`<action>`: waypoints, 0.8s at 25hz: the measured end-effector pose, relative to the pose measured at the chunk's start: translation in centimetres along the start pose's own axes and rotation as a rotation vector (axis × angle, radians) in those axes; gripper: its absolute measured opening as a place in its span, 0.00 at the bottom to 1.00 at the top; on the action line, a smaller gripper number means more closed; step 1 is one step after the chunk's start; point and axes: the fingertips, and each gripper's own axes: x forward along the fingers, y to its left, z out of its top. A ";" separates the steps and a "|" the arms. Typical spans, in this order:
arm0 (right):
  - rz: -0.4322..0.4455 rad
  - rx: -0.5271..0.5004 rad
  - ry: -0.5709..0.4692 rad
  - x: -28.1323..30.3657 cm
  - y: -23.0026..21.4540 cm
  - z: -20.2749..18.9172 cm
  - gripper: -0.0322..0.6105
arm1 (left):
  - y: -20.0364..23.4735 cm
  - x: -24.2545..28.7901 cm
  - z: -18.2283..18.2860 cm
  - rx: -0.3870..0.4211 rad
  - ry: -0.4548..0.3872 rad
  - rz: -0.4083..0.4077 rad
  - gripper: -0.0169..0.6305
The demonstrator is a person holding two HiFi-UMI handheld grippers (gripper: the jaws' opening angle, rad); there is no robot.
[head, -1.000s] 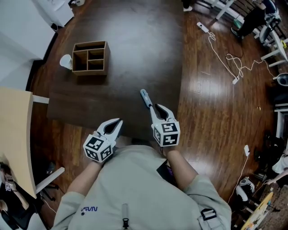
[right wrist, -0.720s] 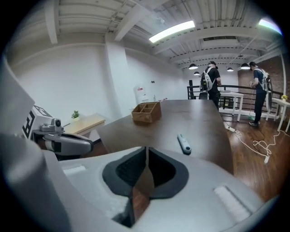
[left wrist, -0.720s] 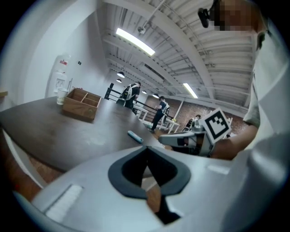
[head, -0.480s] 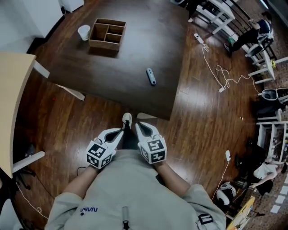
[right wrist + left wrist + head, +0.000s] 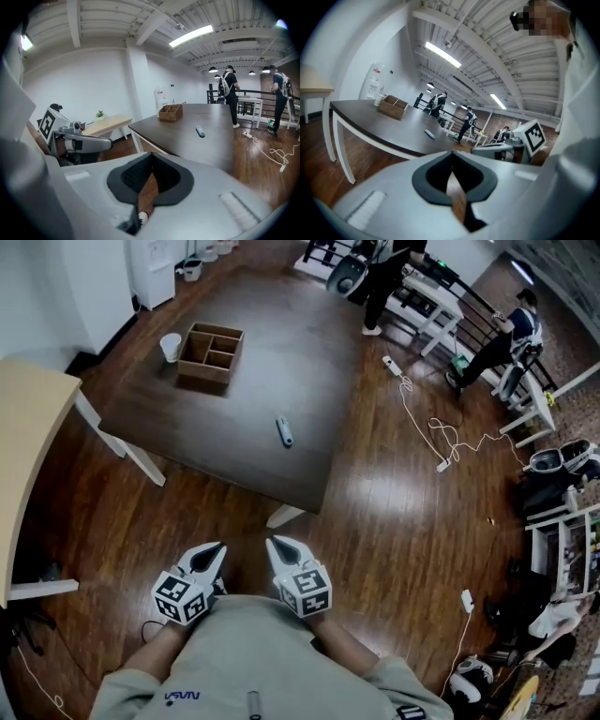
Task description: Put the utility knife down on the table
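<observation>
The utility knife, grey-blue and slim, lies flat on the dark table near its right front part, with nothing touching it. It shows small in the left gripper view and the right gripper view. Both grippers hang well short of the table, close to the person's body above the wooden floor. My left gripper is shut and empty. My right gripper is also shut, with nothing between its jaws. Each gripper view shows its own jaws meeting and the other gripper beside it.
A wooden compartment box and a white cup stand at the table's far left. A light wooden table is at the left. Cables trail on the floor to the right, where people stand by railings.
The right gripper has left the knife lying on the table and closed. Both grippers and the person have drawn back from the table, which now sits farther away.
</observation>
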 end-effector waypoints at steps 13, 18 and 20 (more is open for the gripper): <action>0.074 0.058 -0.253 -17.8 -4.4 -0.6 0.05 | -15.1 5.2 -4.4 0.073 -0.006 -0.027 0.03; 0.105 0.020 -0.254 -20.2 -4.7 -2.8 0.05 | -18.1 4.7 -2.8 0.102 -0.097 0.004 0.03; 0.110 0.006 -0.253 -21.2 -4.6 -3.4 0.05 | -18.7 3.9 -2.2 0.104 -0.126 0.028 0.03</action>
